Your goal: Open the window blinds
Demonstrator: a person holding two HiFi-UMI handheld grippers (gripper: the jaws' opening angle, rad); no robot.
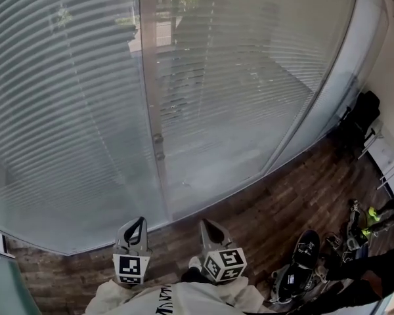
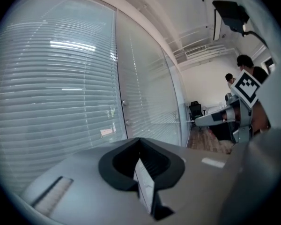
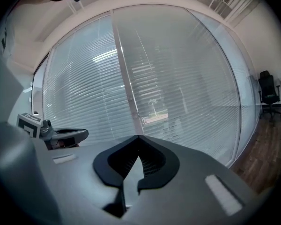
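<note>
Window blinds (image 1: 59,104) of pale grey horizontal slats hang lowered across the whole glass wall, straight ahead of both grippers and apart from them. A grey vertical frame post (image 1: 151,97) splits the panes. Low in the head view, the left gripper (image 1: 139,225) and the right gripper (image 1: 205,225) point at the glass side by side, each clenched tip to tip with nothing between. Dark wooden plank floor (image 1: 282,202) runs below, with a black office chair (image 1: 362,113) at far right

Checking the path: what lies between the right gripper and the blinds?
Only bare wood floor separates the right gripper from the blinds, per the head view.
</note>
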